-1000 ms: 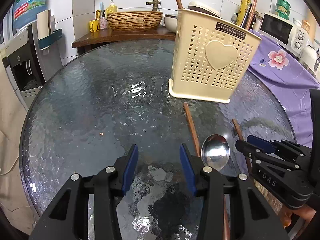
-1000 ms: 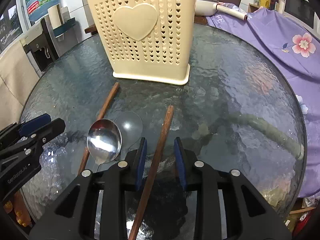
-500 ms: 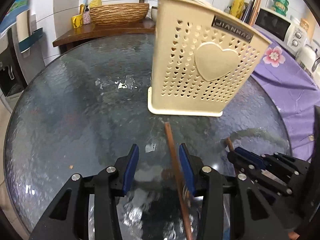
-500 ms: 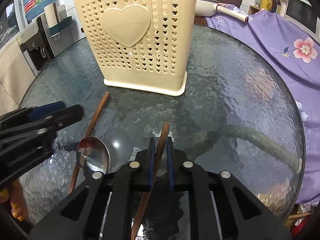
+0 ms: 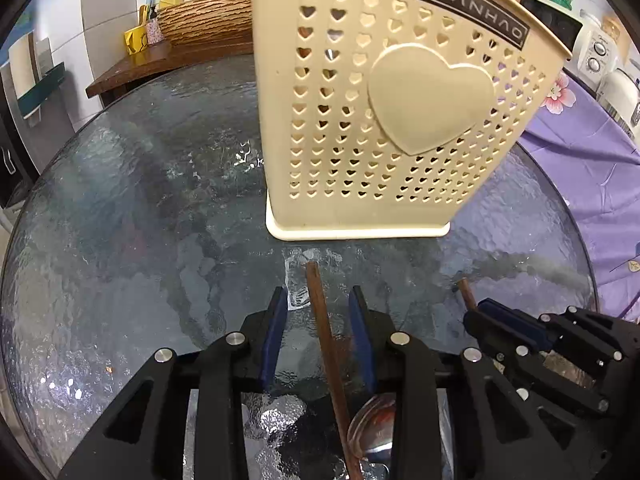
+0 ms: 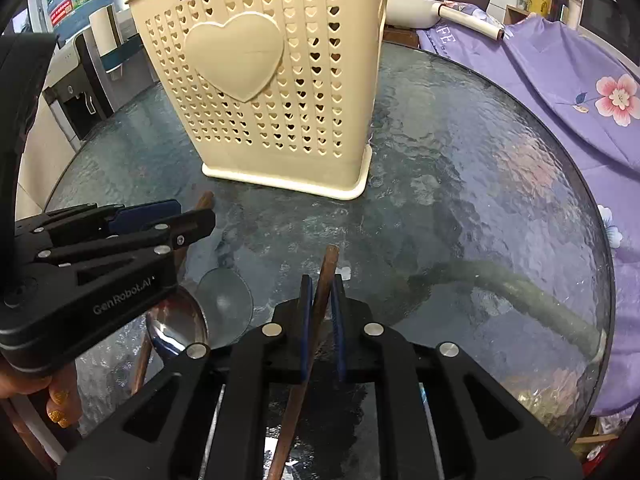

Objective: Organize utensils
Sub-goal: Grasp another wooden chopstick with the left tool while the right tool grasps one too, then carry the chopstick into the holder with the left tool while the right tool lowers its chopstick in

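Observation:
A cream perforated utensil holder (image 5: 384, 128) with a raised heart stands on the round glass table (image 5: 120, 208); it also shows in the right wrist view (image 6: 272, 92). My left gripper (image 5: 318, 300) is open, its fingers on either side of a brown wooden chopstick (image 5: 320, 320) that lies on the glass. A metal spoon (image 5: 372, 428) lies beside that chopstick, partly under my right finger. My right gripper (image 6: 320, 284) is shut on a second wooden chopstick (image 6: 326, 276). The spoon bowl (image 6: 176, 324) lies left of it, partly under the left gripper (image 6: 200, 220).
A purple floral cloth (image 6: 560, 80) covers the table's right side. A wooden shelf with a woven basket (image 5: 204, 20) stands behind the table. A water dispenser (image 6: 76, 80) is at the far left. A grey hose (image 6: 520, 292) shows through the glass.
My right gripper has closed on its chopstick. My left gripper has moved right and forward so that the other chopstick now lies between its open fingers. The holder looks nearer.

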`<state>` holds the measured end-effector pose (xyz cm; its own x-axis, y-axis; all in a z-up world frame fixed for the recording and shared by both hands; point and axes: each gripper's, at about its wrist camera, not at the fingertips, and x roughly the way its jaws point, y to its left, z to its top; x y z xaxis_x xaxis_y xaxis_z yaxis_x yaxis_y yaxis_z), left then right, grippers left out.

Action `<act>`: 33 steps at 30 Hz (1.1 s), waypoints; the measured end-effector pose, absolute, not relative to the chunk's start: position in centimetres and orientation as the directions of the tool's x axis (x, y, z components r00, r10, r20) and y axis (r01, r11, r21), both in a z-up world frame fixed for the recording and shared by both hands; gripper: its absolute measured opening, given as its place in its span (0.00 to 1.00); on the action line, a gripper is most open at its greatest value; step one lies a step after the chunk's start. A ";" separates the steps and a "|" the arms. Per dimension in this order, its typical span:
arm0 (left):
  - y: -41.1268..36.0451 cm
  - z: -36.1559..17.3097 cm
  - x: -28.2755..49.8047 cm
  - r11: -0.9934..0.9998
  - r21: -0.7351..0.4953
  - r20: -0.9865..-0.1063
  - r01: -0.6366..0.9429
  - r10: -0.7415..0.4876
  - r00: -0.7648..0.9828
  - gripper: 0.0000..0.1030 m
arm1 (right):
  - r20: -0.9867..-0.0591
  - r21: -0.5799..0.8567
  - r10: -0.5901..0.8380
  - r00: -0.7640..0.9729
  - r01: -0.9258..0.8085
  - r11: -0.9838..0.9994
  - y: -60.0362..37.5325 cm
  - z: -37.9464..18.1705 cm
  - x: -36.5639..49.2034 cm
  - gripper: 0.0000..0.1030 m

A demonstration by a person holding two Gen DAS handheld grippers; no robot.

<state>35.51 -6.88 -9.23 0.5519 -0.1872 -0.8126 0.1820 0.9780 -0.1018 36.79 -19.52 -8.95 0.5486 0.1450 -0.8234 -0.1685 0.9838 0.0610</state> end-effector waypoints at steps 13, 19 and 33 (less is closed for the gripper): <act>-8.4 -9.3 35.3 0.983 -0.019 -0.807 0.184 -0.124 0.578 0.09 | -0.820 0.039 0.130 0.557 -0.172 0.984 -19.3 -9.0 37.5 0.10; -7.4 -9.2 35.6 0.984 -0.061 -0.805 0.167 -0.148 0.575 0.07 | -0.809 0.090 0.173 0.562 -0.172 0.981 -20.0 -8.9 37.5 0.08; -5.1 -3.3 32.9 0.978 -0.126 -0.696 0.166 -0.207 0.688 0.07 | -0.693 0.257 0.325 0.643 -0.200 0.945 -22.2 -4.1 35.9 0.08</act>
<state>32.90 -5.11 -3.33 0.6876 -0.2069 -0.6960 0.1662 0.9779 -0.1265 35.93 -22.25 -4.06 0.6431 0.3250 -0.6933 -0.2003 0.9453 0.2574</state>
